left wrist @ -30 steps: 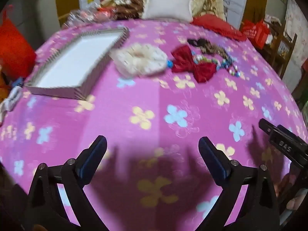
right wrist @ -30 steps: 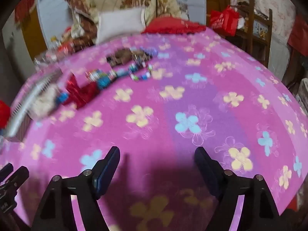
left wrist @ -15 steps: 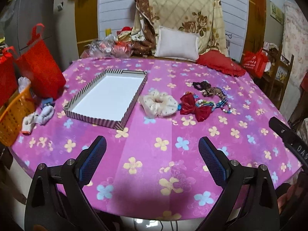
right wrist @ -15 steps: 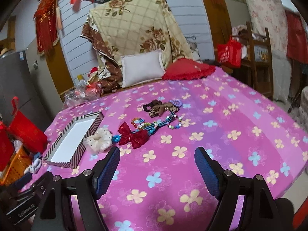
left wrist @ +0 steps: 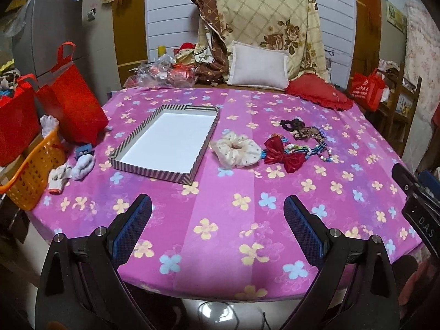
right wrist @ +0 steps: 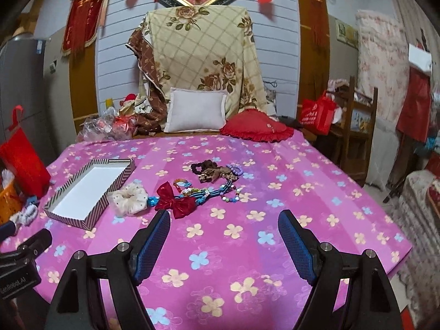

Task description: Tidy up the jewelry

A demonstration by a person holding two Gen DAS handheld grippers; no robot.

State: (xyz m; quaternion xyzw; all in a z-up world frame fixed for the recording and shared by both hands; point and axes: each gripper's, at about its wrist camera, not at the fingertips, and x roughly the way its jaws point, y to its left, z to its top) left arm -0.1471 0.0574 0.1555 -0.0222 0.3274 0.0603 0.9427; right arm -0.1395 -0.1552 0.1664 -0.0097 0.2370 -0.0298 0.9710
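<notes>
A striped box tray [left wrist: 206, 143] [right wrist: 115, 185] with a white floor lies empty on the pink flowered table [left wrist: 233, 220] [right wrist: 302, 170]. To its right lie a cream scrunchie [left wrist: 238, 154] [right wrist: 129, 199], a red bow [left wrist: 284, 158] [right wrist: 173, 200], bead bracelets [left wrist: 316, 150] [right wrist: 220, 192] and dark brown scrunchies [left wrist: 298, 128] [right wrist: 210, 170]. My left gripper [left wrist: 217, 227] stands open above the table's near edge, holding nothing. My right gripper [right wrist: 224, 243] is open too, just short of the red bow. The other gripper's body shows at each view's edge.
At the table's left are red bags [left wrist: 71, 101] [right wrist: 23, 162], an orange basket [left wrist: 30, 176] and white socks [left wrist: 71, 172]. A white pillow [left wrist: 258, 66] [right wrist: 195, 110], a red cushion [left wrist: 319, 95] [right wrist: 255, 128] and wrapped items [left wrist: 162, 73] sit at the back. Wooden chair [right wrist: 354, 129] on the right.
Both grippers have pulled up and back from close over the tablecloth, so the whole table and room now show. Both stay open. The jewelry and tray have not moved.
</notes>
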